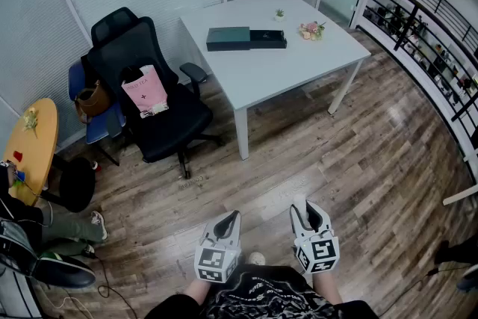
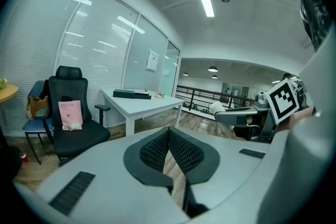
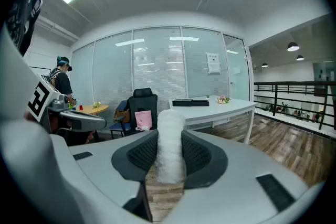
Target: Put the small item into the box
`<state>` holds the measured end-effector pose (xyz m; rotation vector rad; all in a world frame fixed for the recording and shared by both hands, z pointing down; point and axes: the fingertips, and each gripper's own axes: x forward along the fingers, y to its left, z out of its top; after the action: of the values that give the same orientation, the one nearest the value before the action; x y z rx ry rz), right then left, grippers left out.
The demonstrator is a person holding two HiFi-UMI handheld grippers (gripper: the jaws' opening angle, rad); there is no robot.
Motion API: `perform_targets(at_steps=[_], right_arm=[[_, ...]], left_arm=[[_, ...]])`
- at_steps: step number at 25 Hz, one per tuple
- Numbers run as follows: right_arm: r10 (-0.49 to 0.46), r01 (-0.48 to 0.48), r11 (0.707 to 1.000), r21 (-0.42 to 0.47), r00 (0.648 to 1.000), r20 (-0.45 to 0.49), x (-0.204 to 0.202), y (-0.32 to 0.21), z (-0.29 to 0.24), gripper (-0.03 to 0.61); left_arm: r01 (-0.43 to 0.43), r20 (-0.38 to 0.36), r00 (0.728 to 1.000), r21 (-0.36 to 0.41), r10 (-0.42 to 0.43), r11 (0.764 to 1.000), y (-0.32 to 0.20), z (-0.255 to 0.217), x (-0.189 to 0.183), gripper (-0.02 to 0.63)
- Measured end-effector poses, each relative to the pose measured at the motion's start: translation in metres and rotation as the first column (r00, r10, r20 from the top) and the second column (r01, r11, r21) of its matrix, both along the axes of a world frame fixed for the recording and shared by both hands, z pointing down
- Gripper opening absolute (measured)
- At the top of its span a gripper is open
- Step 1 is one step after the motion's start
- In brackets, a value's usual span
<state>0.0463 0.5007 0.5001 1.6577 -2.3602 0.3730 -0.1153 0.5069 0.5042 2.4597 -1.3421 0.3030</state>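
My right gripper (image 3: 170, 153) is shut on a small white fluffy item (image 3: 170, 145), which stands upright between its pads; in the head view the white item (image 1: 299, 204) pokes out at the right gripper (image 1: 308, 214). My left gripper (image 2: 169, 132) is shut with nothing in it, low in the head view beside the right one (image 1: 229, 220). The box (image 1: 246, 39), dark and flat, lies far ahead on the white table (image 1: 284, 67). The same box shows small in the left gripper view (image 2: 131, 94) and in the right gripper view (image 3: 190, 103). Both grippers hang over the wooden floor, well short of the table.
A black office chair (image 1: 160, 116) with a pink bag (image 1: 146, 91) stands left of the table. A small plant (image 1: 279, 13) and flowers (image 1: 311, 30) sit on the table. A round yellow table (image 1: 30, 146) and a seated person's legs (image 1: 63, 228) are at far left. A railing (image 1: 426, 19) runs along the right.
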Motion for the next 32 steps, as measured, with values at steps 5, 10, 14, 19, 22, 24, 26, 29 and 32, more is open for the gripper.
perform_targets(at_steps=[5,10,14,19,22,24,26,29,32], right_arm=[[0.006,-0.006,1.000,0.002,1.000,0.006,-0.013,-0.008,0.000,0.140],[0.019,-0.019,1.000,0.005,1.000,-0.006,-0.028,-0.020,-0.001,0.140],[0.057,-0.057,0.998,0.007,0.998,0.023,-0.033,-0.029,-0.002,0.141],[0.099,-0.099,0.995,0.005,0.995,0.015,-0.041,-0.040,0.002,0.143],[0.135,-0.135,0.991,0.006,0.991,0.025,-0.046,-0.043,0.006,0.143],[0.157,-0.157,0.988,0.001,0.987,0.037,-0.048,-0.046,0.010,0.143],[0.164,-0.164,0.986,-0.011,0.986,0.044,-0.051,-0.051,0.014,0.143],[0.155,-0.154,0.988,-0.024,0.987,0.049,-0.055,-0.060,0.017,0.143],[0.143,-0.142,0.990,-0.027,0.988,0.057,-0.049,-0.072,0.021,0.143]], left_arm=[[-0.012,0.005,1.000,0.012,0.012,1.000,-0.008,-0.003,-0.010,0.017],[-0.022,-0.003,1.000,0.016,0.022,1.000,-0.026,-0.002,-0.027,0.017],[-0.041,-0.010,0.999,0.016,0.042,0.999,-0.039,-0.001,-0.035,0.017],[-0.077,-0.008,0.997,0.012,0.077,0.997,-0.058,0.004,-0.048,0.017],[-0.102,0.000,0.995,0.018,0.102,0.995,-0.067,0.006,-0.055,0.017],[-0.111,0.002,0.994,0.025,0.111,0.994,-0.074,0.005,-0.057,0.017],[-0.110,-0.001,0.994,0.021,0.110,0.994,-0.081,0.004,-0.060,0.017],[-0.114,0.009,0.993,0.003,0.114,0.993,-0.088,0.008,-0.062,0.017],[-0.115,0.019,0.993,0.004,0.115,0.993,-0.098,0.012,-0.055,0.017]])
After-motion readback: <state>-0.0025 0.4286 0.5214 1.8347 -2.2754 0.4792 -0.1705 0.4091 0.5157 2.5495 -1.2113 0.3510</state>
